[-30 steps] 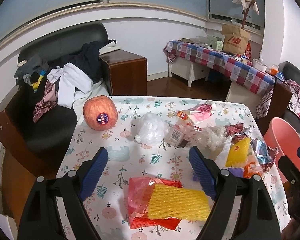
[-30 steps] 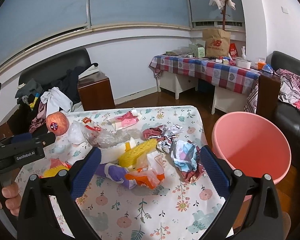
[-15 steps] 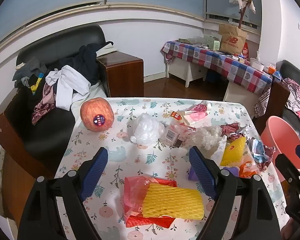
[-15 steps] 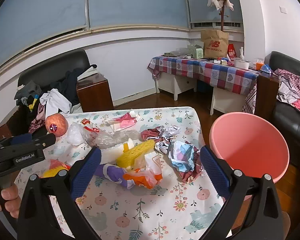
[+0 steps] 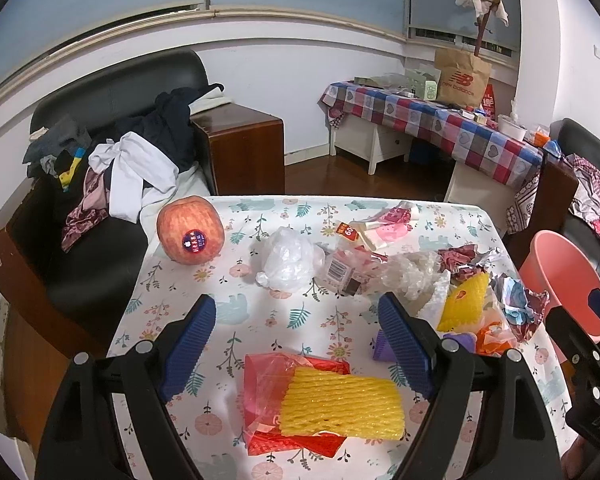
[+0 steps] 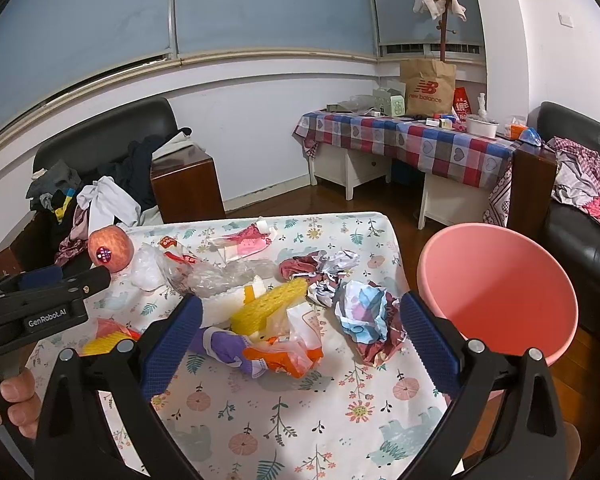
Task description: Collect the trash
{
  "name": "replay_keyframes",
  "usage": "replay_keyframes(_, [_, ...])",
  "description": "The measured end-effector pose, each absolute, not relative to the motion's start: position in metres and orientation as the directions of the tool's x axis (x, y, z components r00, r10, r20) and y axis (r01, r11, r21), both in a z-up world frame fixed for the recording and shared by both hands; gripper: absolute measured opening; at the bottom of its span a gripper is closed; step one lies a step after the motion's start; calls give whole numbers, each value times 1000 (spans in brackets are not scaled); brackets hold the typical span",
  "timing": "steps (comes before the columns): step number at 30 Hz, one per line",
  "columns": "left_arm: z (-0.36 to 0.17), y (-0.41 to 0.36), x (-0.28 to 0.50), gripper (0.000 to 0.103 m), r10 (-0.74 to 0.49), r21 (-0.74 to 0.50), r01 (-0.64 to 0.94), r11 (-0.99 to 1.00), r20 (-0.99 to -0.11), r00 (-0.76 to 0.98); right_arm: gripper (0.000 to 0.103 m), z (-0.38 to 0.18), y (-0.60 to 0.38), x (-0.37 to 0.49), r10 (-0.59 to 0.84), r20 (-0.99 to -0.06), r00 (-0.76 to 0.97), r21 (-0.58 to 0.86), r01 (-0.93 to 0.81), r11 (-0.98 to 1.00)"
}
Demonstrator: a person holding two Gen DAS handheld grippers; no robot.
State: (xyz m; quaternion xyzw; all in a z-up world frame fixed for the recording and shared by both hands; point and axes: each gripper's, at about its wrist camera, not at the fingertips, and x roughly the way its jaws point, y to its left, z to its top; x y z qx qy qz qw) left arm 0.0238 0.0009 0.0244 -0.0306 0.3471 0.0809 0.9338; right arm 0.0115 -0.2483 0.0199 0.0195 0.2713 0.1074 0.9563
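Observation:
Trash lies scattered on a floral-cloth table. A yellow foam net on a red plastic bag rests just below my open left gripper. Farther off are a white crumpled bag, clear wrappers and a second yellow net. My right gripper hangs open above an orange wrapper, a purple scrap and a crumpled paper ball. A pink bin stands off the table's right edge.
An apple with a sticker sits at the table's far left corner. A black sofa piled with clothes and a brown cabinet lie behind. A checked-cloth table stands at the back right, another sofa on the right.
Both grippers have drawn back and up slightly, so the table items sit a little lower and smaller in view. Nothing was taken hold of; both stay open.

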Motion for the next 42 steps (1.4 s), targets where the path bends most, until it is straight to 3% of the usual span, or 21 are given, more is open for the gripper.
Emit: replay_keyframes(42, [22,-2,25,79,128,0,-170,985,-657,743,99,20,-253,9,210,-522,827,93,-189,977])
